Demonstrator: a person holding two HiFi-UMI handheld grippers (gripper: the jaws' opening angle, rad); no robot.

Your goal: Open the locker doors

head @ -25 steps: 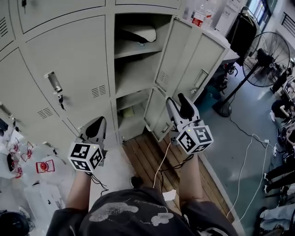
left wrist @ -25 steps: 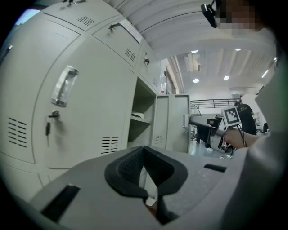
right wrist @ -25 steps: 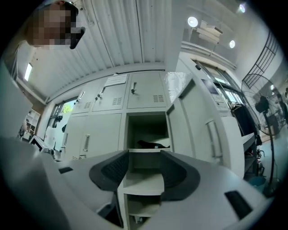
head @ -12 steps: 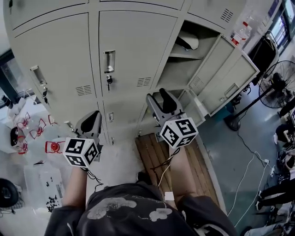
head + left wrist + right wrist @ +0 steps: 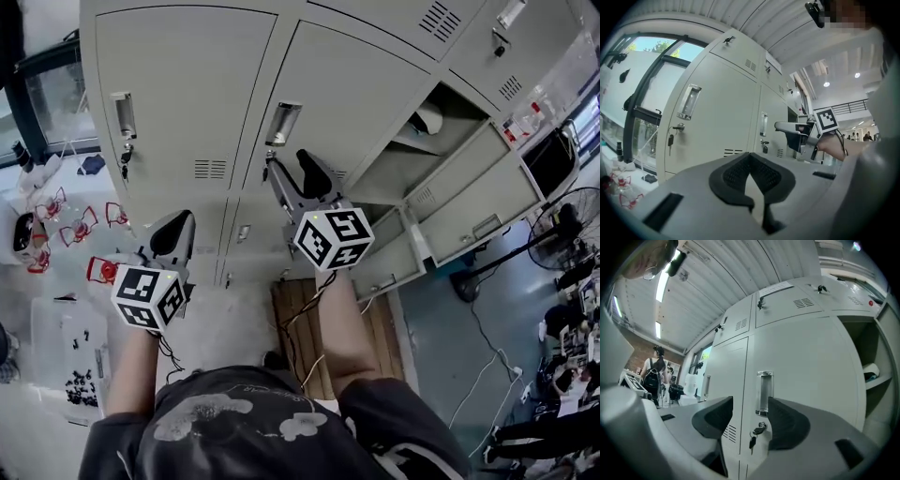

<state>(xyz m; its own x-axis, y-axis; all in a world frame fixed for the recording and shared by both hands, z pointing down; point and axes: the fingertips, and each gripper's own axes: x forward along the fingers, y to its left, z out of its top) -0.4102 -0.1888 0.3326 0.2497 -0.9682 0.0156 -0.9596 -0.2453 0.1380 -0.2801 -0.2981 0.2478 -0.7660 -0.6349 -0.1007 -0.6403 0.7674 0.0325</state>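
Note:
A bank of grey lockers fills the head view. Two doors stand closed: the left door (image 5: 178, 94) and the middle door (image 5: 361, 103), each with a recessed metal handle. My right gripper (image 5: 292, 174) points level at the middle door, just below its handle (image 5: 283, 123). In the right gripper view, my right gripper (image 5: 751, 414) is open. Its jaws have just widened a little, and between them I see the handle (image 5: 763, 392) and a hanging key (image 5: 757, 429), apart from the pads. My left gripper (image 5: 175, 231) (image 5: 749, 156) is shut and empty, lower left, facing the left door's handle (image 5: 690, 101).
To the right, two locker doors (image 5: 469, 178) hang open beside a compartment holding a white thing (image 5: 429, 117). A wooden pallet (image 5: 292, 323) lies at the lockers' foot. Red-and-white items (image 5: 58, 230) and a clear box (image 5: 66, 361) sit at left. A fan (image 5: 572, 220) stands far right.
Both grippers have moved left along the lockers, away from the open column. The right gripper now faces a closed door's handle, and the left one faces the door beside it.

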